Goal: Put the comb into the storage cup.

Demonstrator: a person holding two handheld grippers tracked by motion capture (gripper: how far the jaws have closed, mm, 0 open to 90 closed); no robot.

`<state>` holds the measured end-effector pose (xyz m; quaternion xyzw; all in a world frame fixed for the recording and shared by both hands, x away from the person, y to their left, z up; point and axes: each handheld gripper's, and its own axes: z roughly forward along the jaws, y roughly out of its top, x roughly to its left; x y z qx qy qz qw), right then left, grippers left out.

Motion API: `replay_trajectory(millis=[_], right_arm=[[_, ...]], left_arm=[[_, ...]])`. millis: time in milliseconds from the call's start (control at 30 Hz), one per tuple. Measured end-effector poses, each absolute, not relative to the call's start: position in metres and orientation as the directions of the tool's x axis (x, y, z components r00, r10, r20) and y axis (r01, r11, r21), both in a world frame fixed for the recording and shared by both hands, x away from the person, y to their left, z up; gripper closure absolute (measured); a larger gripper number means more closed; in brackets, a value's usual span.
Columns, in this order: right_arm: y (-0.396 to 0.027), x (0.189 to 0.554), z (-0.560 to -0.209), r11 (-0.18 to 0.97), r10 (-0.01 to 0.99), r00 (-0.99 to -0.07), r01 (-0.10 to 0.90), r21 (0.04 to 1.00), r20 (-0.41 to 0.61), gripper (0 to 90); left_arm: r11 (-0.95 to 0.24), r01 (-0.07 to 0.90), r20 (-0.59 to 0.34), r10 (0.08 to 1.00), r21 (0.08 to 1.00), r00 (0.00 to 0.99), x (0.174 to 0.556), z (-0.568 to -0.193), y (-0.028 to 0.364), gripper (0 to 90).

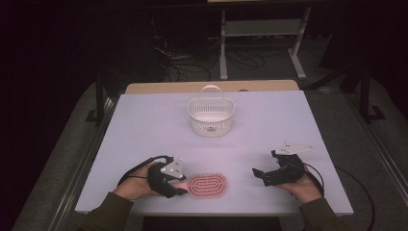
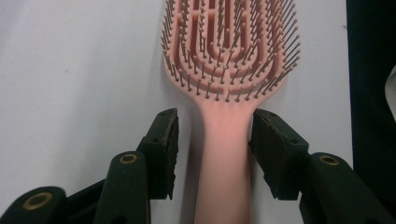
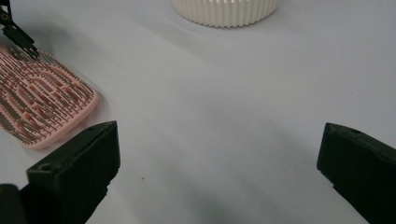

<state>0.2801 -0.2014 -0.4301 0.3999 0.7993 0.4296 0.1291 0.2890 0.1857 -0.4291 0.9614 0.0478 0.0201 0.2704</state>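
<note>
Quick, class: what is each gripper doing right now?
Left gripper: open, jaws either side of the pink hairbrush handle.
Right gripper: open, empty.

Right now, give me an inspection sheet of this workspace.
Surface: white table top, flat, bare around the items.
Job's things: pink hairbrush lies bristles up near the front edge; white basket stands upright farther back, apart from it.
Clutter: nothing seen.
Grippers: left gripper straddles the brush handle, a gap showing at the left jaw, not yet clamped; right gripper open on bare table, holding nothing.
Cables: one trails from each gripper; more lie on the floor behind.
Surroundings: dark room, white frame legs beyond the table.
</note>
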Motion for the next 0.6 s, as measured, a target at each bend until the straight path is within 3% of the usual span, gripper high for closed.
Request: replay_trajectory(millis=[600], right_arm=[[-0.2022,0.2807,-0.4304,0.308,0.75,-0.646,0.528,0.792,0.14,0.0]], left_arm=[[-0.851,0.079,-0.013,0.084,0.519,0.996,0.2904,-0.4302,0.1848,65.2]])
